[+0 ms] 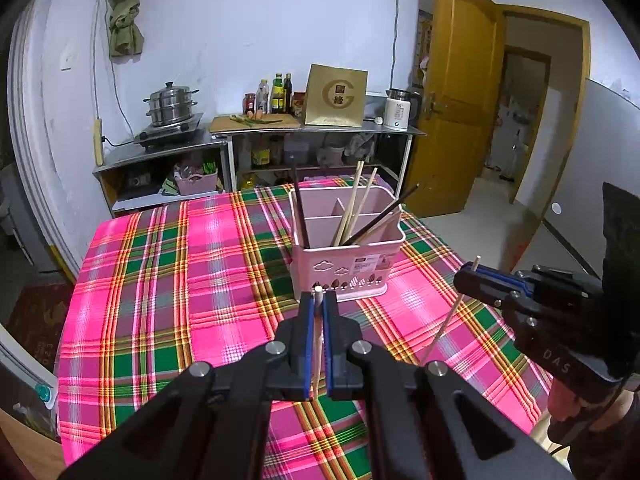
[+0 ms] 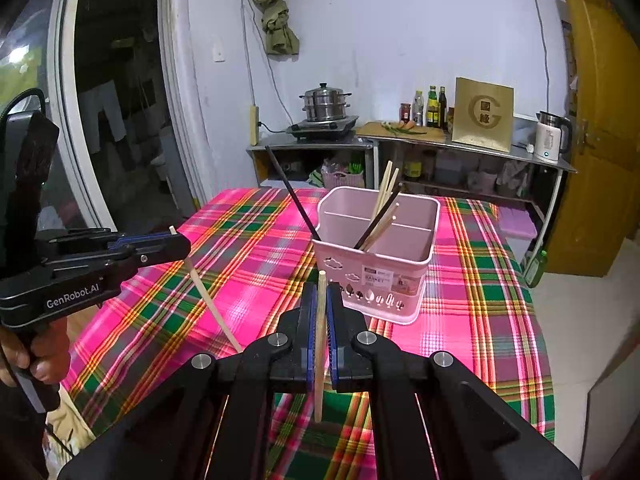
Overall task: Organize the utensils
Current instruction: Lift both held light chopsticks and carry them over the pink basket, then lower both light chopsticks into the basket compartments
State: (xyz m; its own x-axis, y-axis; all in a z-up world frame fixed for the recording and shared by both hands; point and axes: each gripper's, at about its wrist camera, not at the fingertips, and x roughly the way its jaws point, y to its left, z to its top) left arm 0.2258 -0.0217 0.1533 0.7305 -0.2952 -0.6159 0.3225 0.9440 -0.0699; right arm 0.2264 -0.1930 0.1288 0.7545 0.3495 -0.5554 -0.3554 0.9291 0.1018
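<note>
**Currently held: two chopsticks, one per hand-held gripper**

Item 1: pale chopstick (image 1: 317, 336), clamped upright in my left hand-held gripper (image 1: 318, 312). Item 2: pale chopstick (image 2: 320, 344), pinched likewise in my right hand-held gripper (image 2: 320, 312). Both look light, stiff and smooth, likely to pivot or slip; a grip near the middle suits them. Destination: pink utensil basket (image 1: 344, 276), already holding several sticks, just ahead on the desk (image 1: 160, 280) under a plaid cloth. Room: kitchen, steamer pot (image 1: 172, 104) on a shelf behind.

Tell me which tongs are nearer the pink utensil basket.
Roughly equal, maybe the left. Left tongs sit just before the pink utensil basket; right tongs sit before it too, each gripping a chopstick.
</note>
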